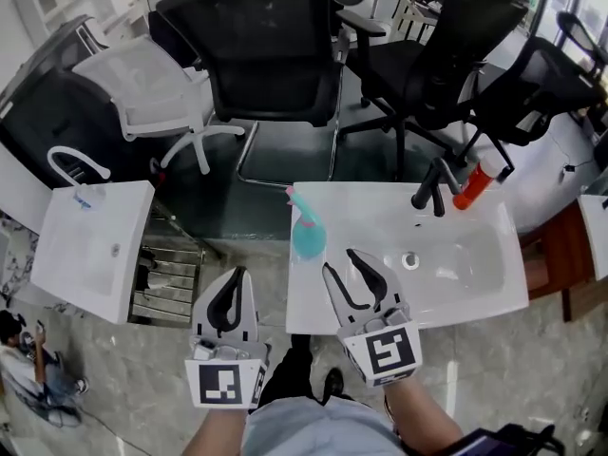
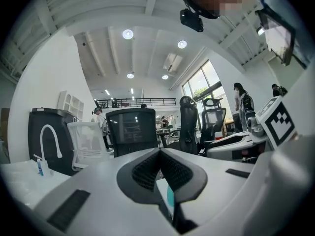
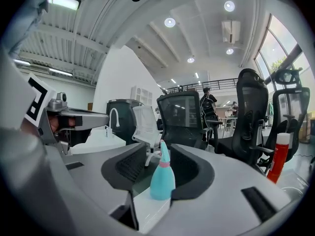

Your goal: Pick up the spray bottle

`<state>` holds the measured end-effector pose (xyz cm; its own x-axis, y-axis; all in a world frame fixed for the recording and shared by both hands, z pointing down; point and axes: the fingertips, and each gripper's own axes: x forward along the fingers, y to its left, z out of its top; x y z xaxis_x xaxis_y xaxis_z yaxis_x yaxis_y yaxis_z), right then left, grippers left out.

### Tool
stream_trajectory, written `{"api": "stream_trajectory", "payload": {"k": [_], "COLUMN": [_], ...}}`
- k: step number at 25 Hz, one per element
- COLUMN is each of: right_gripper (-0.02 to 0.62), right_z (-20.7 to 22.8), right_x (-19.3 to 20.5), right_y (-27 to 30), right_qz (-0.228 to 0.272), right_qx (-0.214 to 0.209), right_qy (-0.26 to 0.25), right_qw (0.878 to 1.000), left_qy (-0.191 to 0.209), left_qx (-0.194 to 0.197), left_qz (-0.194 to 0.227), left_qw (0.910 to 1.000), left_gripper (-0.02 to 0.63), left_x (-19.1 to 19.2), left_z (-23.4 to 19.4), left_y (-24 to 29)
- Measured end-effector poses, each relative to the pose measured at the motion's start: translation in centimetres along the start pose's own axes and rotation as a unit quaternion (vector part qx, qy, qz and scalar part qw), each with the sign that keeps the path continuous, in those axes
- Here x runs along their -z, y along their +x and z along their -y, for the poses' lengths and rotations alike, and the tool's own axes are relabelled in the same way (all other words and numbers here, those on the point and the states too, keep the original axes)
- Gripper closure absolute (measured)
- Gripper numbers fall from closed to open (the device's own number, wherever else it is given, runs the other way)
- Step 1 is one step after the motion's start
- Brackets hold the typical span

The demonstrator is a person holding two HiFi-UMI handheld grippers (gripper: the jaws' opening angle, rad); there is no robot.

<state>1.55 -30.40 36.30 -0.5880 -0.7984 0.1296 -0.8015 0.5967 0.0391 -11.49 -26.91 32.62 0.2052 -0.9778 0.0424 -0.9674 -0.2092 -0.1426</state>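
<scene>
Teal spray bottle (image 1: 307, 233) on sink (image 1: 475, 288) edge | red bottle (image 1: 473, 186) by faucet (image 1: 429, 188) | right gripper (image 1: 340, 261) open | left gripper (image 1: 235, 275) closed

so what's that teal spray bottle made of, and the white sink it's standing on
The spray bottle is most likely plastic: even teal colour, a soft sheen, and a moulded shape tapering to a thin tip. The sink looks like glazed ceramic or cast resin: plain white, smooth, with rounded edges and faint reflections. The pictures do not show which of the two it is.
</scene>
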Motion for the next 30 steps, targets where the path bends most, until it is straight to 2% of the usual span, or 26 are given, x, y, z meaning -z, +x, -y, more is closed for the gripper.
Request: {"api": "stream_trajectory", "payload": {"k": [3, 5, 9, 16, 22, 25, 30], "right_gripper": [0.374, 0.36, 0.356, 0.35, 0.35, 0.356, 0.373], "right_z": [0.2, 0.4, 0.8, 1.6, 1.6, 1.4, 1.4], "right_x": [1.0, 1.6, 3.0, 5.0, 6.7, 7.2, 7.6], "right_y": [2.8, 4.6, 7.9, 12.5, 14.7, 15.5, 16.2], "right_qz": [-0.017, -0.028, -0.046, -0.07, -0.091, -0.1, -0.102], "right_qx": [-0.003, -0.004, 0.0, 0.005, -0.003, -0.01, -0.016], "right_qy": [-0.003, -0.004, -0.002, -0.001, -0.002, -0.005, -0.005], "right_qw": [1.0, 1.0, 0.999, 0.998, 0.996, 0.995, 0.995], "left_qy": [-0.003, -0.013, -0.036, -0.034, -0.059, -0.058, -0.051], "left_qx": [0.008, 0.011, 0.015, 0.017, 0.015, 0.015, 0.014], "left_qz": [-0.006, -0.014, -0.033, -0.055, -0.08, -0.092, -0.081], "left_qw": [0.9999, 0.9998, 0.9987, 0.9978, 0.9949, 0.994, 0.9953], "left_gripper": [0.588, 0.588, 0.588, 0.588, 0.588, 0.588, 0.588], "left_x": [1.2, 2.1, 4.1, 7.4, 9.6, 10.5, 10.6], "left_z": [-1.5, -2.5, -4.2, -7.5, -8.5, -8.9, -9.2], "left_y": [2.3, 3.8, 6.3, 9.3, 11.0, 11.4, 12.3]}}
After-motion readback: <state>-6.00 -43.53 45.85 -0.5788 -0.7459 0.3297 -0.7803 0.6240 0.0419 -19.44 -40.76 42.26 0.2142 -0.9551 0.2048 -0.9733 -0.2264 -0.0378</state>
